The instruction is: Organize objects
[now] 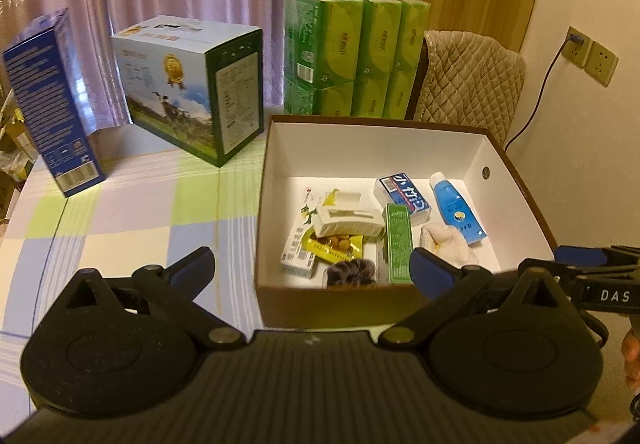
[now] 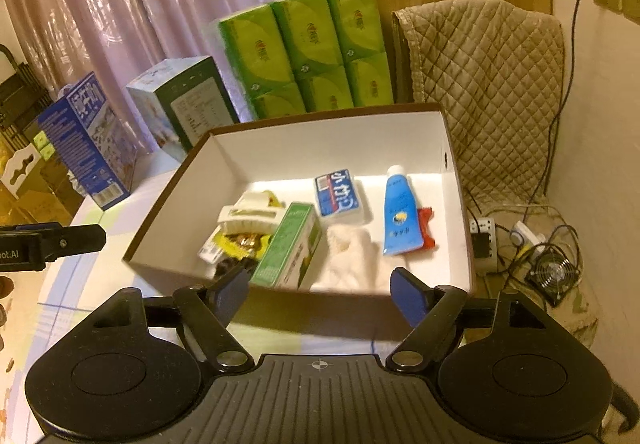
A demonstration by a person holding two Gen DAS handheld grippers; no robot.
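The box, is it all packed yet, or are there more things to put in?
Mostly packed: the box already holds the blue tube, green carton, white cloth and snacks. Both the left gripper and right gripper are open, empty. No small loose items show on the table.

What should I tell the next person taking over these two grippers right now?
Left gripper: jaws open, empty, at the box's near wall.
Right gripper: jaws open, empty, same wall.
Open box holds the blue tube, green carton, blue-white packet, white cloth, white clip and snack packets.
Done: small items are boxed.
Left: cannot tell; only the large cartons stand outside.
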